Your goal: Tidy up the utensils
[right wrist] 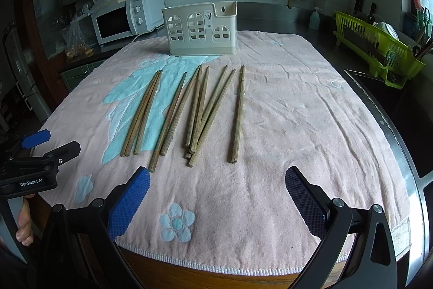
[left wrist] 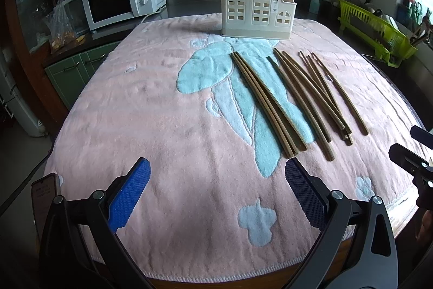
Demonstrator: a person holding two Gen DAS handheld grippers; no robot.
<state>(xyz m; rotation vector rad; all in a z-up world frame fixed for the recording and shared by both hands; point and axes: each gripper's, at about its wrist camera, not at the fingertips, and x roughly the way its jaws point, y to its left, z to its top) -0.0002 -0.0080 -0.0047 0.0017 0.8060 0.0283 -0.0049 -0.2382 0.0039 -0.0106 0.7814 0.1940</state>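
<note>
On the towel-covered table: everything for this task is lying in front of both grippers.
Towel [right wrist: 297, 113]: pink terry with pale blue leaf and flower shapes, soft and rumpled; it is draping over the near table edge.
Holder [right wrist: 200, 31]: cream plastic caddy, box-shaped, with arched window cut-outs and a hanging hole; it is standing upright at the far end of the towel, apparently empty.
Chopsticks [right wrist: 200, 110]: brown, slim, tapering sticks of wood or bamboo, lying loosely fanned between the holder and the grippers, thick ends nearest; several are crossing or touching in the middle cluster, one is lying apart on the right.
Left gripper [left wrist: 217, 180]: black frame, blue dimpled pads; its jaws are standing spread wide, gripping nothing, hovering over the near towel just left of the sticks.
Right gripper [right wrist: 217, 183]: same build; jaws likewise gaping and empty, sitting just short of the thick ends.
Progress: judging by the layout, sorting is not yet beginning.
Risk, grasp: round, smooth sticks are likely rolling or slipping out of a pinch; overlapping ones may be coming up in pairs.
Risk, towel: pads pressing low may be snagging the pile and dragging neighbours out of line.
Risk, holder: light plastic may be tipping if a stick is striking its rim.
</note>
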